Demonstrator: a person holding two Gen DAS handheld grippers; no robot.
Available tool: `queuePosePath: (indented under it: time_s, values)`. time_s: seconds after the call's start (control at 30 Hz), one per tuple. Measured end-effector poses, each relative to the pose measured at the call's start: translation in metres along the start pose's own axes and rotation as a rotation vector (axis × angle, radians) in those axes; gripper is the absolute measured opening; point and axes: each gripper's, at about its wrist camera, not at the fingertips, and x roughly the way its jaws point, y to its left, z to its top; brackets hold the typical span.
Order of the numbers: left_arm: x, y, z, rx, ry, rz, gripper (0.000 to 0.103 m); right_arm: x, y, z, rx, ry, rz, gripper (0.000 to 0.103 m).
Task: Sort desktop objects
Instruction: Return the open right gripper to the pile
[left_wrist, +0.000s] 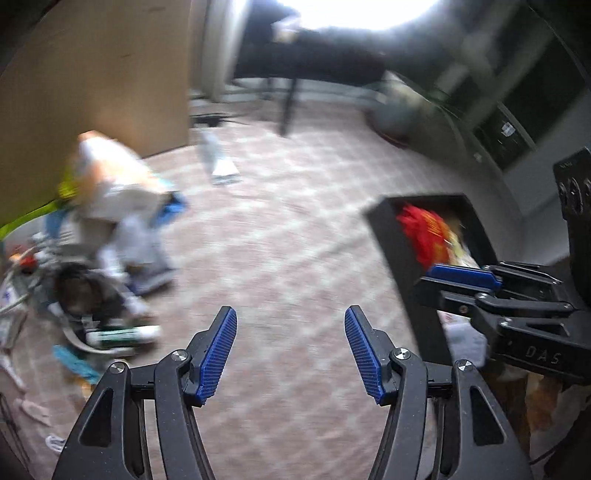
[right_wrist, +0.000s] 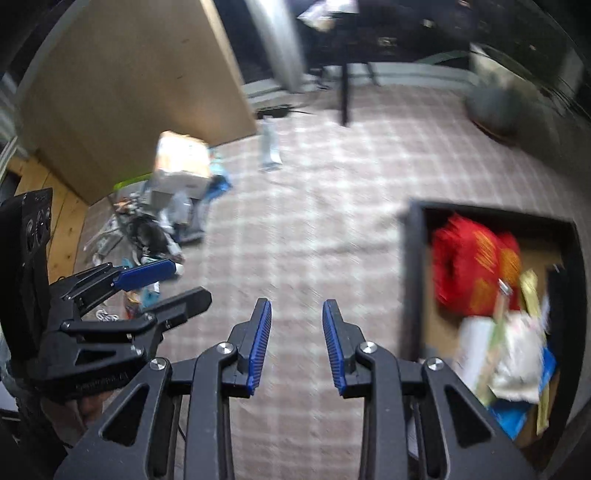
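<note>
Left of both jaws lies the clutter pile (right_wrist: 166, 221) on the checked carpet (right_wrist: 295, 229). The left gripper (left_wrist: 290, 350) stands wide and empty; the right gripper (right_wrist: 296, 345) is partly open, also empty. Right of the jaws sits the black bin (right_wrist: 413, 277), already holding a red packet (right_wrist: 465, 266). Best to slow down, single out one item, then close squarely.
</note>
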Motion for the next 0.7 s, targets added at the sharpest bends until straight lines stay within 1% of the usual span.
queuePosePath:
  time_s: [0.2,0.3,0.4,0.53,0.7]
  values:
    - [-0.012,0.078,0.003,-0.131,-0.022,0.092,0.058,0.039,0.049,0.036,-0.089,0.035,0.049,0.029]
    - [-0.013,0.113,0.004,-0.204,-0.022,0.113,0.058,0.059,0.070,0.054,-0.128,0.040,0.051,0.029]
    - [-0.012,0.139,0.002,-0.256,-0.017,0.128,0.058,0.085,0.084,0.069,-0.137,0.071,0.064,0.029]
    - [-0.007,0.159,-0.001,-0.294,-0.008,0.128,0.058,0.121,0.093,0.083,-0.132,0.123,0.079,0.029]
    - [-0.002,0.169,0.000,-0.302,0.001,0.136,0.058,0.150,0.092,0.087,-0.101,0.160,0.096,0.029]
